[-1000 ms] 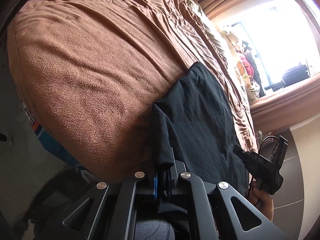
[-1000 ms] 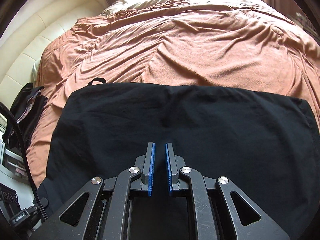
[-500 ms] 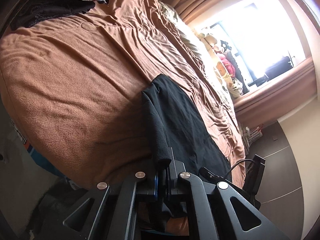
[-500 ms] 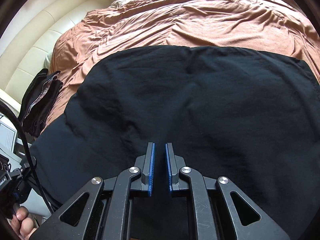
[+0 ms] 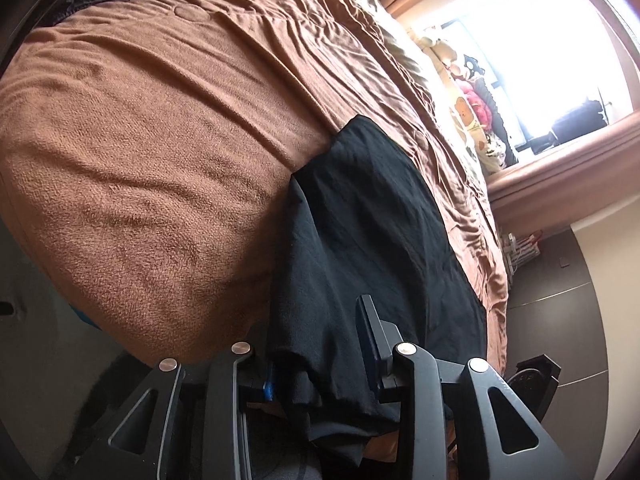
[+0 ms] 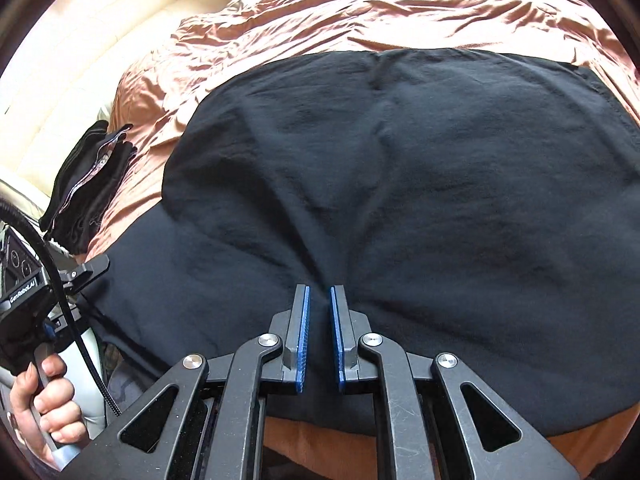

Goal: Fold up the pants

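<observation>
Across near edge of brown bed (image 6: 320, 20): black pants (image 6: 400, 180) spread flat. L gripper (image 5: 320, 344) jaws wide apart, cloth draped loose between, prob. just let go. R gripper (image 6: 319, 320) jaws narrowly parted, fabric puckering toward the gap; grip uncertain.

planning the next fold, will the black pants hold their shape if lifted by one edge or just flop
Probably flop: the black pants sag in soft creases over the brown blanket, and an edge hangs limp between the fingers of the left hand-held gripper. They look thin and light. The matte weave seems unlikely to slip.
</observation>
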Tool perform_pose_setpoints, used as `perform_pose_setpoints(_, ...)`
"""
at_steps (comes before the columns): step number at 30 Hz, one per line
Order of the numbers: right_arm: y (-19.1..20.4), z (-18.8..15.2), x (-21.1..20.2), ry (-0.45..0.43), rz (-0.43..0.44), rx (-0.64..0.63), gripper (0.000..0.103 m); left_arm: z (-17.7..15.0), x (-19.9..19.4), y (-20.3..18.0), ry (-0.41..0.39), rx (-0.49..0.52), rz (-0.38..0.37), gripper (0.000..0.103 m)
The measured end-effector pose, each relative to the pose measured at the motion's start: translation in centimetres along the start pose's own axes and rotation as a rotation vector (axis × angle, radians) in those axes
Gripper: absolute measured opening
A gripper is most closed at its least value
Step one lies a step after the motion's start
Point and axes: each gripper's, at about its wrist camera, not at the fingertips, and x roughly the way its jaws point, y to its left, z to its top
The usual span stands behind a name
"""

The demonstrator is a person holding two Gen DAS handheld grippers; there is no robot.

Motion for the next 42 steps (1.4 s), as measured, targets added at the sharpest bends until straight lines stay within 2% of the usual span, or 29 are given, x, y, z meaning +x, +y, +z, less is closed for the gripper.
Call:
perform_pose_setpoints(8, 0.1, -2.5, -0.5, -0.001, 0.023, 0.009, 0.008, 0.9, 1.4, 1.4, 0.038, 0.011, 0.015, 0.034)
perform_pose_setpoints(10, 0.1, -2.7, -0.6, -0.003, 0.023, 0.009, 0.008, 0.9, 1.6, 1.5, 0.042, 0.014, 0.02, 0.026)
perform_pose_setpoints(11, 0.0, -2.7, -0.7, -0.003, 0.022, 0.007, 0.008, 0.8, 1.6, 1.5, 0.045, 0.018, 0.026, 0.013)
perform_pose_setpoints(13, 0.2, -2.6, -0.8, -0.005, 0.016, 0.001, 0.008, 0.8, 1.5, 1.2, 0.045, 0.027, 0.032, 0.01)
perform_pose_setpoints(16, 0.5, -2.6, -1.2, -0.019, 0.008, -0.011, 0.008, 0.8, 0.7, -0.5, 0.022, 0.072, 0.033, 0.008)
perform_pose_setpoints(23, 0.5, -2.7, -2.4, -0.059, 0.035, -0.011, 0.008, 1.7, -1.1, -4.6, -0.02, 0.134, -0.029, 0.007)
perform_pose_setpoints(30, -0.4, -2.0, -6.9, -0.167, 0.045, 0.027, 0.008, 2.0, -1.7, -9.8, -0.032, 0.216, -0.09, 0.007)
perform_pose_setpoints(34, -2.1, -2.0, -8.8, -0.176, 0.041, 0.065, 0.01, 2.0, -1.5, -12.7, -0.03, 0.254, -0.119, 0.007)
perform_pose_setpoints(36, -3.2, -2.1, -9.7, -0.186, 0.036, 0.087, 0.02, 1.9, -1.5, -14.0, -0.03, 0.276, -0.132, 0.007)
perform_pose_setpoints(38, -3.8, -2.5, -10.8, -0.216, 0.015, 0.092, 0.051, 1.6, -1.4, -15.2, -0.028, 0.292, -0.147, 0.007)
perform_pose_setpoints(41, -4.6, -2.9, -12.7, -0.256, 0.003, 0.11, 0.08, 1.3, -1.0, -17.0, -0.023, 0.317, -0.157, 0.007)
perform_pose_setpoints(42, -4.9, -3.1, -13.2, -0.261, 0.006, 0.118, 0.082, 1.1, -0.9, -17.6, -0.021, 0.325, -0.161, 0.007)
